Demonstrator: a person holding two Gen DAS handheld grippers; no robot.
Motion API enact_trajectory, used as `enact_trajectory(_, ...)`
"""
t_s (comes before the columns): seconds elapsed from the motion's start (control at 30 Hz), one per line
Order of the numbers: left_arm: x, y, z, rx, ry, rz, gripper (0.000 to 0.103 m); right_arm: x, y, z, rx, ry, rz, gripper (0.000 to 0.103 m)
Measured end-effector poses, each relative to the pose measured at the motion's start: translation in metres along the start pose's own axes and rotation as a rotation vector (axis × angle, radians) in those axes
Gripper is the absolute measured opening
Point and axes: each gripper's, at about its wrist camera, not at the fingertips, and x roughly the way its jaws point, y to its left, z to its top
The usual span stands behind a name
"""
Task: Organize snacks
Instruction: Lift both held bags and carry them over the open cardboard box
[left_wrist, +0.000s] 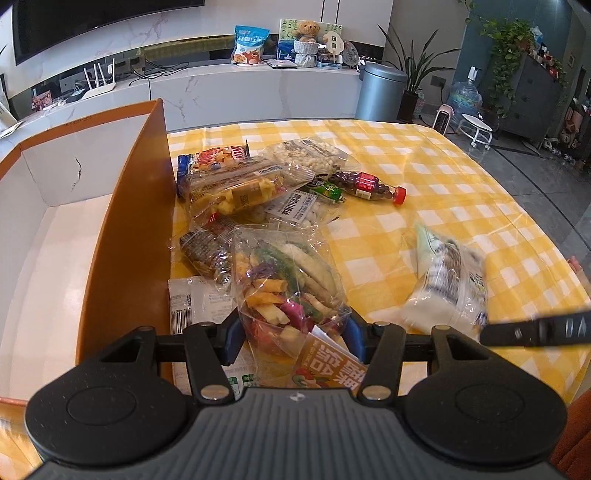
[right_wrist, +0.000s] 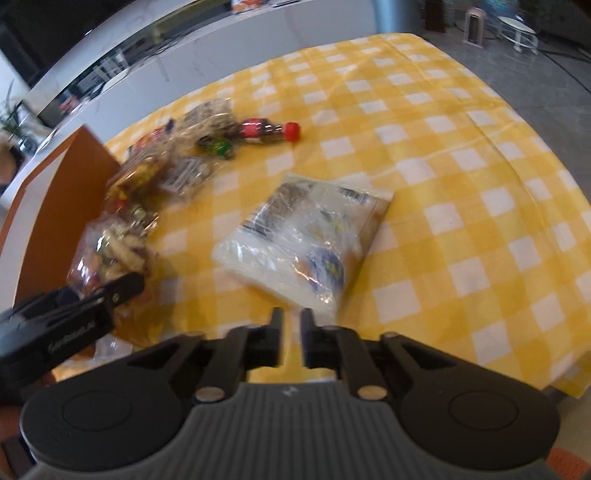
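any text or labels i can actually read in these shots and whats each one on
"DA": cut off, on the right gripper arm, left wrist view.
Large Chinese characters, upside down: orange label of the mixed snack bag between the left gripper fingers.
Other packet labels, barcodes and lettering on the left gripper arm: too small or blurred.

Checked tablecloth (left_wrist: 424, 155), snack bags (left_wrist: 236, 184), box (left_wrist: 125, 229)
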Motion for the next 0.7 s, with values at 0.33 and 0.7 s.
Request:
enact_trajectory(0.33,-0.001,0.0,0.001,-0.011,0.0,0.008,0.062,0.031,-0.016,0.038,0.153,-0.048,-0.045,0.064)
enact_trajectory(0.7,0.003,-0.005,0.004,-0.005,0.009,0.013,0.062,0.055,-0.015,0.044,0.201,-0.056,-0.019,0.065)
